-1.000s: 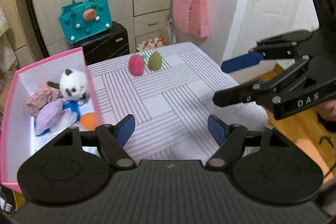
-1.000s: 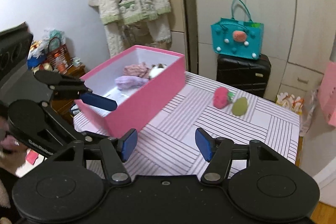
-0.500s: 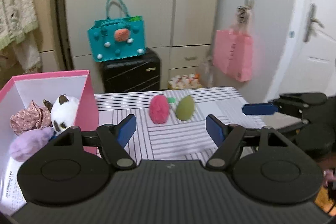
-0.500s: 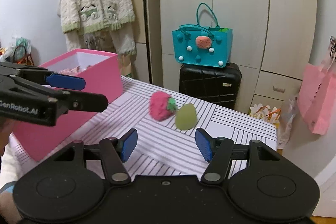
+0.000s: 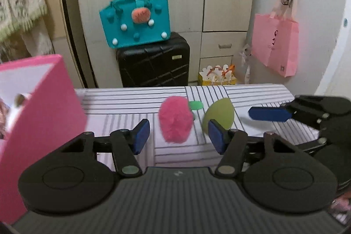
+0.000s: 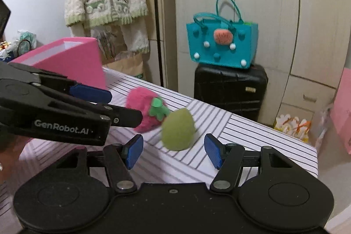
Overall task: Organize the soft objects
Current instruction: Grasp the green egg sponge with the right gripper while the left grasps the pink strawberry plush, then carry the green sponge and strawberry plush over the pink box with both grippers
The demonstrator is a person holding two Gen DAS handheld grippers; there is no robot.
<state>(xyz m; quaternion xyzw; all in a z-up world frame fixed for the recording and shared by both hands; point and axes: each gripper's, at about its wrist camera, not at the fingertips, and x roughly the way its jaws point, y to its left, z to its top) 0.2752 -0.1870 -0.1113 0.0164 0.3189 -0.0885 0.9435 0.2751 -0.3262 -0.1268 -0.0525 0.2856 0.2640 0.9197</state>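
Right gripper [image 6: 173, 151] is hanging low over the striped tablecloth [image 6: 241, 137], jaws standing apart, nothing between the pads. Green plush fruit [image 6: 178, 132], possibly a pear given the motion blur, is sitting just ahead of the gap. Pink plush strawberry [image 6: 144, 111] is lying beside it, likely touching. Left gripper [image 6: 109, 102] is reaching in by the strawberry, jaws closing. Pink box [image 6: 72, 63] is standing behind.
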